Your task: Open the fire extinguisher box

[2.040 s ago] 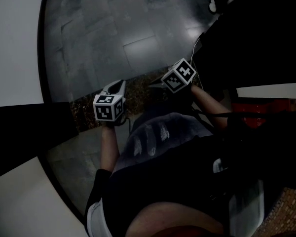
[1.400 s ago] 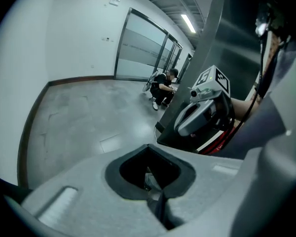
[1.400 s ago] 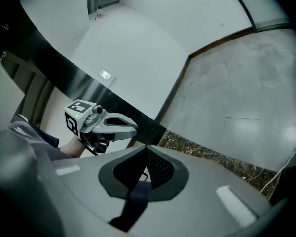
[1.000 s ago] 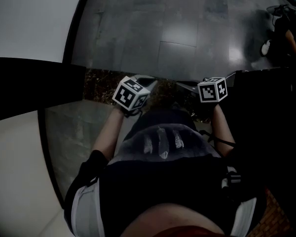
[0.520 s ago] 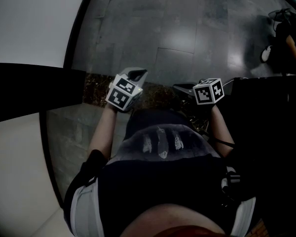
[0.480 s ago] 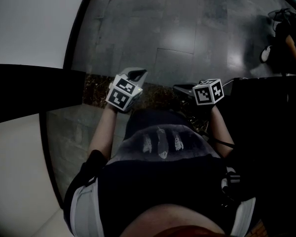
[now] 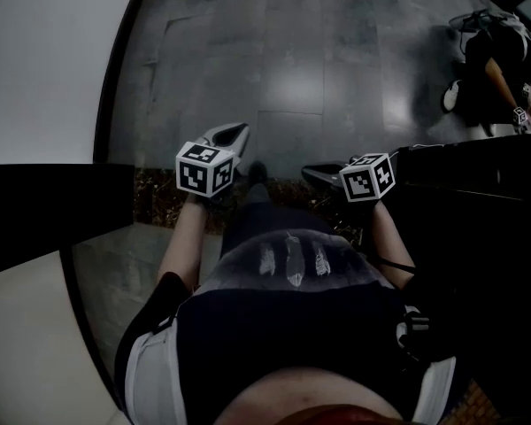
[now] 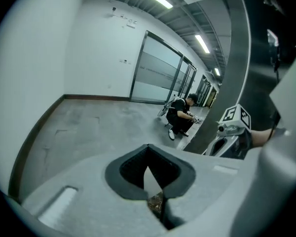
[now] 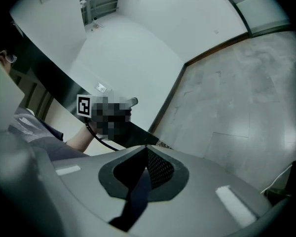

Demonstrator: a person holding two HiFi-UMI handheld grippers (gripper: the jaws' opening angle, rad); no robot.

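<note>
**Both tools carried shut and empty along a corridor, fire extinguisher box out of sight**

Nearest in the head view, the wearer's dark-clothed torso [image 7: 283,326] fills the bottom of the picture, with two bare forearms [image 7: 184,237] reaching forward. The left tool [image 7: 233,134], grey with a black-and-white marker cube [image 7: 203,168], is clenched on nothing; its own view shows the jaws meeting with only floor beyond. The right tool [image 7: 317,173], of the same make, is likewise clenched and empty.

Over the last second the left tool has swung to point further ahead, and the whole view has turned. More glossy grey tiled floor [image 7: 292,60] now lies in front, with a white wall [image 7: 44,60] and dark skirting [image 7: 115,87] on the left. Two seconds ago a red shape showed at the right edge; now that side is only a dark mass [image 7: 487,237].

Farthest, top right, a person in dark clothes [image 7: 482,56] crouches on the floor.

The fire extinguisher box shows in no current view, so its place cannot be told. The task seems to be at the approach stage, with the box not yet reached.
</note>
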